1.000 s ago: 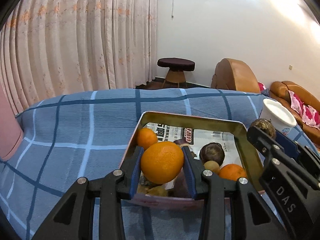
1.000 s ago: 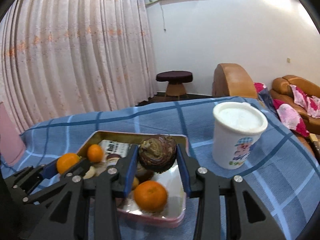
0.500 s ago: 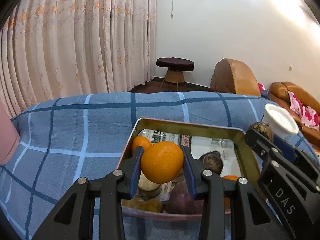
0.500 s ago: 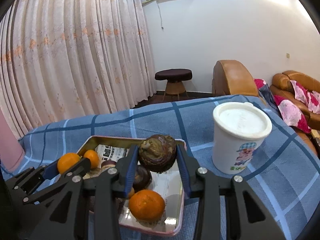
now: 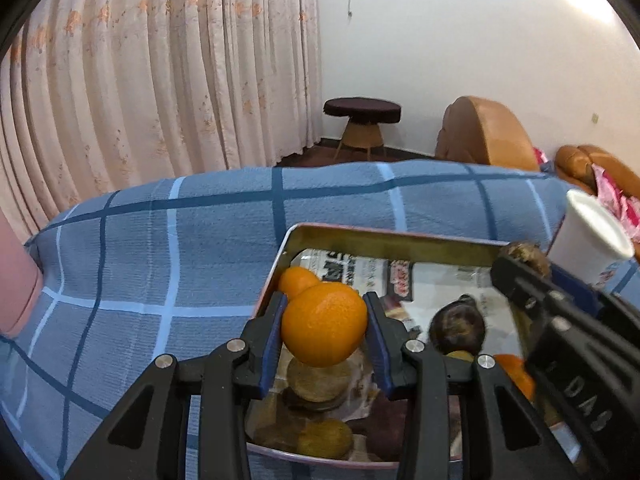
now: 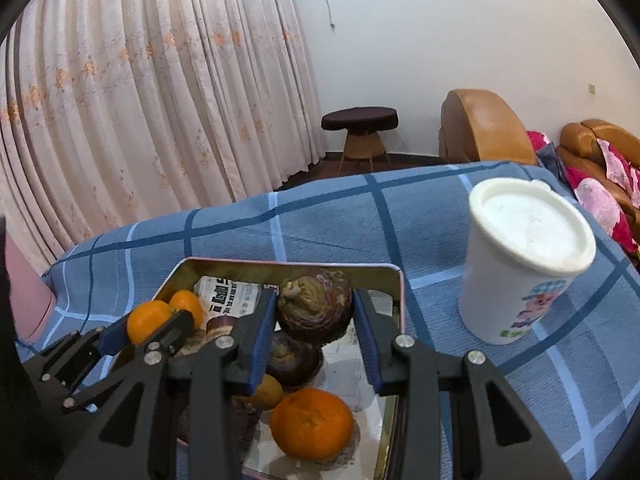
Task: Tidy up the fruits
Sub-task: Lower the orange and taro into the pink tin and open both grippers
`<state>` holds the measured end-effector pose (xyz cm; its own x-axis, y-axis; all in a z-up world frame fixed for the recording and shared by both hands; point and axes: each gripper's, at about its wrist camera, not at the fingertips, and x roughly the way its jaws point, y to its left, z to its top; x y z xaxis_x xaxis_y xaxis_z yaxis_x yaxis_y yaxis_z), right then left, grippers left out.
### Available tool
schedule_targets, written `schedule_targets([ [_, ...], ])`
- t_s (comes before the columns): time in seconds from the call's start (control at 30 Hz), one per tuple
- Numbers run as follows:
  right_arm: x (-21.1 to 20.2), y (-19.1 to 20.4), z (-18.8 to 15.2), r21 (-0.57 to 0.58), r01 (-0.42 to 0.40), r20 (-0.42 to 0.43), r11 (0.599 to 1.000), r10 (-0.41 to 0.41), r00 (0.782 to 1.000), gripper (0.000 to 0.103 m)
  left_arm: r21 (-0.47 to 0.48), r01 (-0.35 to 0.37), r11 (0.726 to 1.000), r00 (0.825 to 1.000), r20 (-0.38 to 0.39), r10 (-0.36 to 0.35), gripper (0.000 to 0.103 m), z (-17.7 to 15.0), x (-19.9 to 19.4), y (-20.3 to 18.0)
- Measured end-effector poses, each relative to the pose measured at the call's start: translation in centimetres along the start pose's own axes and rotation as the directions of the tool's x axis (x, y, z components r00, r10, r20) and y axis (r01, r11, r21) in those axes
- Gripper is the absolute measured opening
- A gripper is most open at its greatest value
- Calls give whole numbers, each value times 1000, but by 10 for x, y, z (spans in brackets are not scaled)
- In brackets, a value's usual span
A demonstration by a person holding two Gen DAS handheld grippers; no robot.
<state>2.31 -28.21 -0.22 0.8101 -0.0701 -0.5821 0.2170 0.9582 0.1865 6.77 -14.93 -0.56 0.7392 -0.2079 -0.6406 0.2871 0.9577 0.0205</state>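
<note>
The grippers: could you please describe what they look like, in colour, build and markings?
Both the left gripper and the right gripper are black, angular two-finger frames with triangular cut-outs and silver screw heads at the joints. Blue pads line the fingers' inner faces. White letters "DAS" mark the right gripper's side in the left wrist view. No cables or sleeves show.
</note>
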Motion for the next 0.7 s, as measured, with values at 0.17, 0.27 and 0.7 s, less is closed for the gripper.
schedule_targets([
  [0.17, 13, -3, -2, 31, -35, -62, 999, 37, 997, 41, 13, -42, 999, 999, -23, 42, 40, -4, 7, 0],
  [0.27, 24, 3, -6, 34, -90, -119, 995, 93, 989, 45, 35, -71, 997, 997, -19, 71, 41, -7, 7, -4],
  [0.7, -16, 6, -8, -2, -81, 66, 997, 81, 995, 85, 57, -27, 998, 999, 35, 25, 82, -19, -16, -8],
])
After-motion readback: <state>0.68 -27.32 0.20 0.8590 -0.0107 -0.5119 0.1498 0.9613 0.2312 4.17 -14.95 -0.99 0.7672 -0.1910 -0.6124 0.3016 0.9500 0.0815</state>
